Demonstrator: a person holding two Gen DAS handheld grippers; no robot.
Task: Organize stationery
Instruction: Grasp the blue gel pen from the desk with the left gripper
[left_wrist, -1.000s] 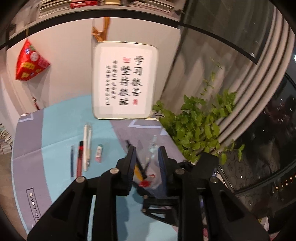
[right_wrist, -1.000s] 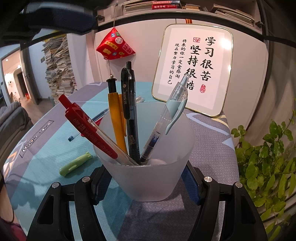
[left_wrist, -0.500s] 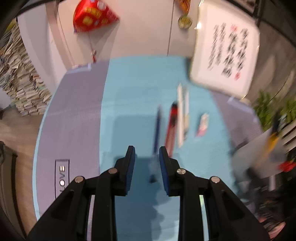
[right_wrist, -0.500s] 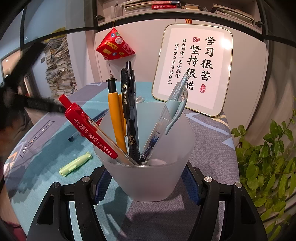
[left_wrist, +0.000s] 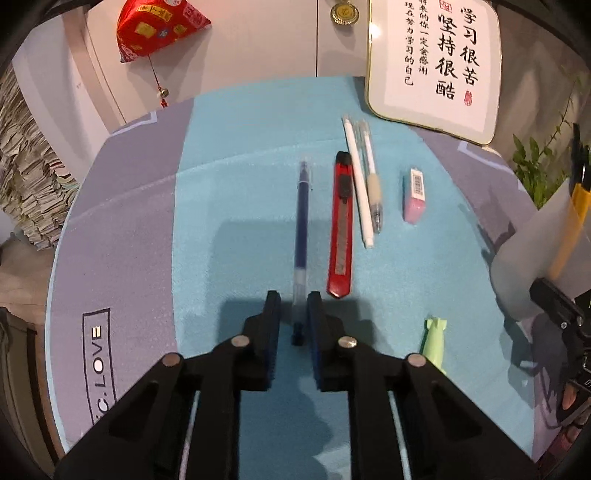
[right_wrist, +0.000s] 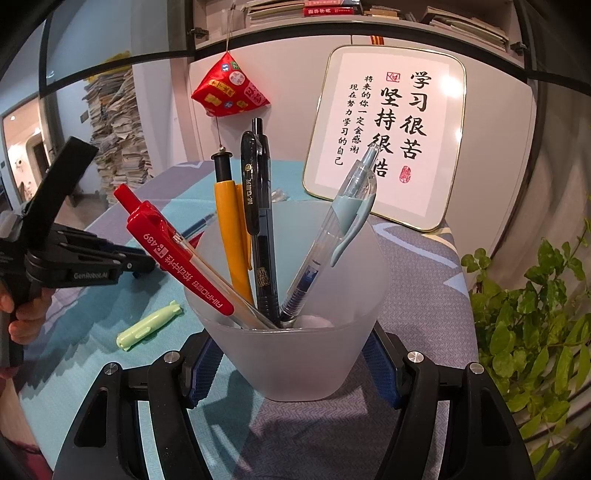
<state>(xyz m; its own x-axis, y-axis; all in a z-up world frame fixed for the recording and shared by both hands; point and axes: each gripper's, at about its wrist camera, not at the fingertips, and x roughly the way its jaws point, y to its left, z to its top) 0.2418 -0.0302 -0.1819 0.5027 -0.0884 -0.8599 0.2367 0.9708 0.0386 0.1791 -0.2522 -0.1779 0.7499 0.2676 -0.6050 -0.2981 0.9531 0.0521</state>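
Observation:
A blue pen (left_wrist: 302, 221) lies lengthwise on the teal mat (left_wrist: 229, 229). Its near end is between the jaws of my left gripper (left_wrist: 294, 306), which are closing, with a small gap still showing beside the pen. To its right lie a red utility knife (left_wrist: 341, 229), a white pen (left_wrist: 358, 184), a clear pen (left_wrist: 372, 184) and a pink eraser (left_wrist: 415, 197). A pale green cap-like piece (left_wrist: 434, 341) rests nearer. My right gripper (right_wrist: 291, 369) is shut on a frosted cup (right_wrist: 295, 354) holding several pens, upright on the mat's right side.
A framed calligraphy board (left_wrist: 436, 62) leans against the wall at the back right. A leafy plant (right_wrist: 535, 325) stands off the table's right edge. A red pouch (left_wrist: 159, 26) hangs on the wall, and book stacks (right_wrist: 118, 136) rise at the left.
My left gripper swung away from the cup, dropped toward the mat and now straddles the blue pen's near end with narrower jaws. The right gripper and cup have not moved.

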